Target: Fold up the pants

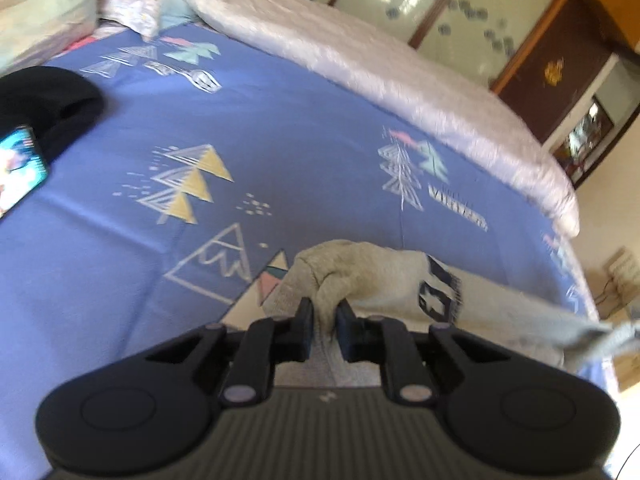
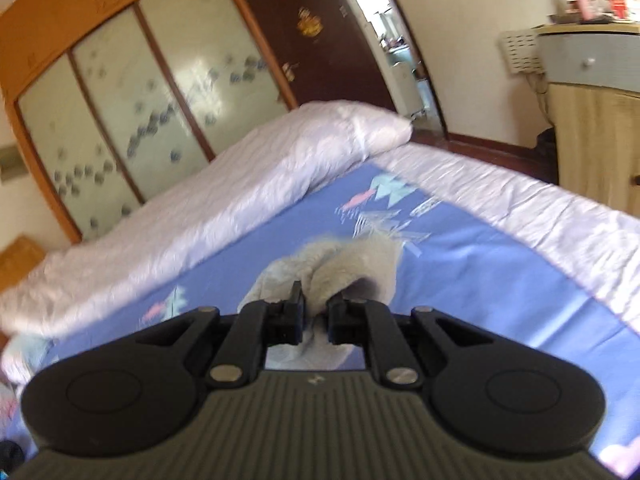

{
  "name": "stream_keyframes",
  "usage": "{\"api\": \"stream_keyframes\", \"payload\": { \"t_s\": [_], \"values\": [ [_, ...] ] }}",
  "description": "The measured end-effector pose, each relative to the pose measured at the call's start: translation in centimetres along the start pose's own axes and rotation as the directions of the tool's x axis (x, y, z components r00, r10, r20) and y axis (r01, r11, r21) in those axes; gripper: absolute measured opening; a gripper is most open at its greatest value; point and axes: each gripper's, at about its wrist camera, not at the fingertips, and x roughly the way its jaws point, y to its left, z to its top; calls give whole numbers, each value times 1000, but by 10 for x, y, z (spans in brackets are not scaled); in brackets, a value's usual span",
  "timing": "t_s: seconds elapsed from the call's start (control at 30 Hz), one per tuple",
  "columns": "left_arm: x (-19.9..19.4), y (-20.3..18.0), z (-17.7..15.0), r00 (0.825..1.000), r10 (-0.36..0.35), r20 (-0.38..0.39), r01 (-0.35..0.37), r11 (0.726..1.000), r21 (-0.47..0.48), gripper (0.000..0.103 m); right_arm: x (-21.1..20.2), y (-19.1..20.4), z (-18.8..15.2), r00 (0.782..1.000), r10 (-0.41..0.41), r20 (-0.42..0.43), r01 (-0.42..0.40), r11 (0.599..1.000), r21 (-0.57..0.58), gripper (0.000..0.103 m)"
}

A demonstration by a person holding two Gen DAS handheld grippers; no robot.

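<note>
Left gripper (image 1: 324, 326) pinches a narrow bunch of the grey pants (image 1: 384, 280); right gripper (image 2: 314, 318) likewise grips pants (image 2: 352, 268), held just over blue bedsheet (image 1: 280, 120). Risk: thin grip slips, fabric bunches, fold goes uneven. Quilt (image 1: 360, 60) far.

Bedroom in home. Big bed with blue sheet (image 1: 304, 128) full of triangle tree pictures. Puffy white quilt (image 2: 208, 200) bunched along far side of bed. Pillows (image 1: 132, 8) at head end. Wooden wardrobe (image 2: 132, 92) with frosted sliding doors beside bed. Dark brown door (image 2: 320, 40) with gold sticker, open doorway next to it. Small cabinet with drawer (image 2: 588, 68) by wall.
</note>
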Motion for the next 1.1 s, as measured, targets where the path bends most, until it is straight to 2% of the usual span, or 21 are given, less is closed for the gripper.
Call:
{"api": "stream_keyframes", "payload": {
  "t_s": [0.13,0.23,0.27,0.3,0.33,0.37,0.4,0.43,0.47,0.5,0.57,0.63,0.73,0.8,0.87,0.93,0.97,1.0,1.03,1.1],
  "values": [
    [-31,16,-9,1000,16,8,-16,999,-35,12,-35,-14,-4,998,20,58,-22,999,26,17],
    [-44,32,-23,1000,0,-9,-1,998,-59,13,-48,-43,-28,999,4,45,-6,999,43,20],
    [-48,35,-29,1000,-6,-16,4,998,-66,13,-50,-57,-37,1000,4,31,-6,998,60,27],
    [-50,38,-35,1000,-7,-23,6,998,-68,13,-58,-75,-52,1000,-9,17,8,996,91,40],
    [-51,40,-41,999,-7,-33,5,998,-65,13,-67,-88,-60,999,-49,9,48,992,117,47],
    [-52,41,-47,999,-5,-42,2,998,-59,13,-75,-102,-72,992,-127,-2,126,983,137,55],
    [-54,41,-52,999,-1,-48,-1,999,-54,13,-81,-116,-84,974,-224,-26,225,963,148,56],
    [-54,42,-56,999,3,-53,-6,999,-49,13,-85,-126,-91,959,-279,-51,283,947,154,55],
    [-55,43,-59,998,6,-56,-9,999,-48,13,-90,-133,-97,951,-301,-74,310,936,169,55],
    [-56,44,-62,998,5,-56,-8,999,-51,13,-94,-136,-101,952,-294,-86,305,934,184,55],
    [-59,46,-63,999,-5,-50,1,998,-71,13,-99,-124,-103,962,-260,-85,270,951,150,55],
    [-61,46,-63,999,-11,-41,8,997,-77,13,-97,-93,-102,971,-229,-68,232,972,39,55],
    [-63,42,-61,1000,-9,-30,7,998,-65,13,-77,-48,-102,982,-158,-100,146,982,-119,56],
    [-65,41,-61,1000,-12,-28,10,998,-61,13,-57,-27,-101,978,-164,-129,138,973,-187,64],
    [-64,43,-60,999,-12,-31,10,998,-62,13,-33,-23,-104,967,-185,-173,151,970,-192,66],
    [-65,45,-60,999,-13,-36,10,997,-71,13,0,-30,-111,936,-241,-255,187,957,-221,60],
    [-65,46,-59,999,-16,-35,14,997,-76,13,11,-35,-115,917,-268,-296,199,949,-244,25],
    [-67,47,-59,999,-21,-33,18,997,-80,13,15,-39,-119,904,-277,-326,202,948,-245,8],
    [-68,47,-59,999,-24,-31,21,997,-80,13,7,-49,-118,911,-264,-317,207,958,-200,8],
    [-70,45,-58,999,-25,-31,22,997,-75,13,-32,-62,-108,944,-238,-227,218,970,-109,8]
  ]
}}
